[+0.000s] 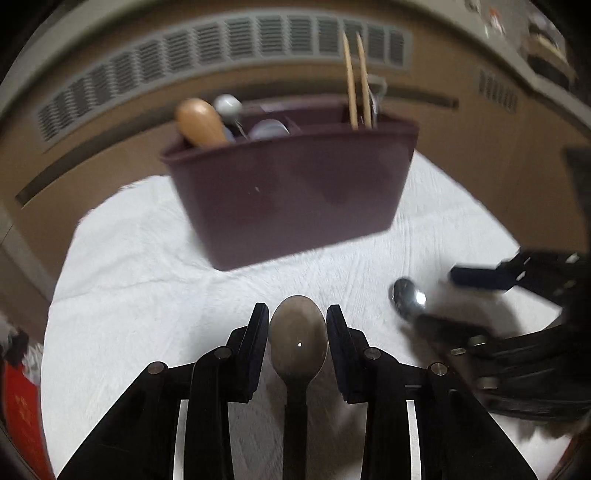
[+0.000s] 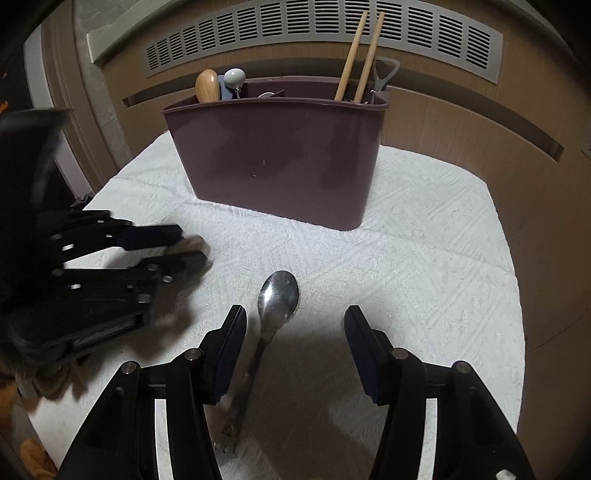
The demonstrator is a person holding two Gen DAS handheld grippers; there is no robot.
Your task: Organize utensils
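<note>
A dark brown spoon [image 1: 298, 338] sits bowl-forward between the fingers of my left gripper [image 1: 297, 325], and its handle runs back toward the camera. The pads close on the bowl's sides. In the right wrist view the left gripper [image 2: 190, 245] hovers at the left, blurred, with the spoon's tip showing at its fingertips. A shiny metal spoon [image 2: 279, 295] lies on the white towel [image 2: 424, 258]. My right gripper [image 2: 295, 314] stands open around it, with the handle close to the left finger. The metal spoon [image 1: 408, 297] also shows beside the right gripper [image 1: 456, 301].
A maroon organizer bin [image 2: 280, 158] stands at the towel's far side. It holds two wooden chopsticks [image 2: 360, 55], a wooden handle [image 2: 207, 86], a white-knobbed utensil [image 2: 234, 78] and a peeler [image 2: 384, 74]. Behind it is a brown wall with a vent grille [image 2: 332, 22].
</note>
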